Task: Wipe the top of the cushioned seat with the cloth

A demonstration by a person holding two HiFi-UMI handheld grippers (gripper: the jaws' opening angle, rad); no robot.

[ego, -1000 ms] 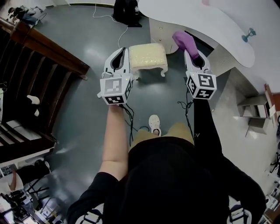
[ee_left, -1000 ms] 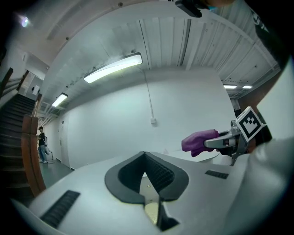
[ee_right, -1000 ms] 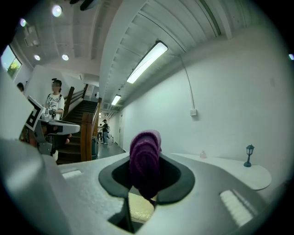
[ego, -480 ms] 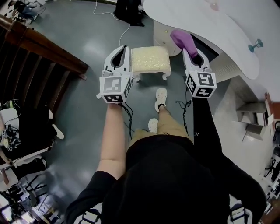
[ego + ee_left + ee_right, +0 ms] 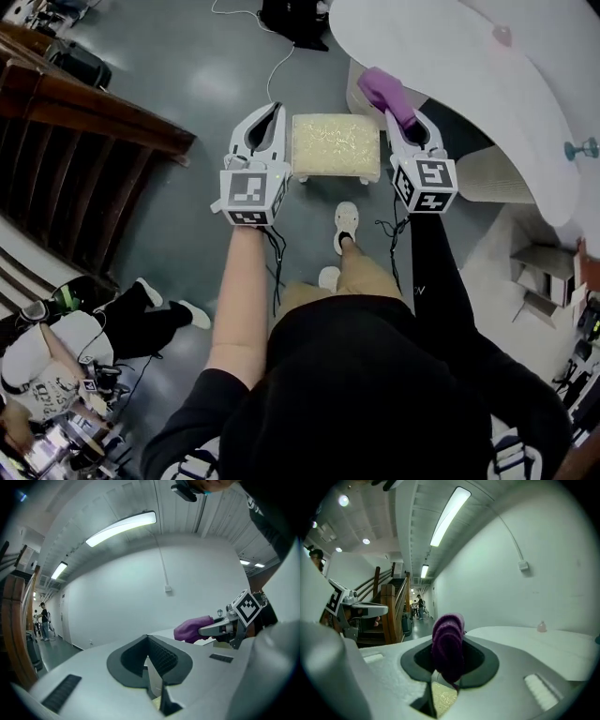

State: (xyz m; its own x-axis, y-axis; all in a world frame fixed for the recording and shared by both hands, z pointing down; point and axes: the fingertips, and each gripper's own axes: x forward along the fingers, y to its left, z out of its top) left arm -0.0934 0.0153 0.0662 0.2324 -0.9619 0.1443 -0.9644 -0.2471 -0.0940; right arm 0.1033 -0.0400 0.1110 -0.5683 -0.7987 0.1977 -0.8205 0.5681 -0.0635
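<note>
Between the jaws of the right gripper (image 5: 405, 120) sits a purple cloth (image 5: 447, 645), clamped tight. Its folded bulk sticks out past the tips toward the curved white table (image 5: 450, 56) ahead. Just to the left of this gripper lies the cushioned seat (image 5: 336, 145), a pale yellow pad seen from above. The cloth is clear of the pad, off beyond its far right corner. On the seat's other side hovers the left gripper (image 5: 272, 114), level with the right one, its jaws pressed together with nothing between them. Behind the two grippers, toward the person holding them, one white shoe (image 5: 346, 221) stands on the grey floor (image 5: 187, 84) just short of the seat. Further left of the left gripper runs a wooden stair railing (image 5: 103, 112). Another person (image 5: 56, 347) sits on the floor well behind it.
</note>
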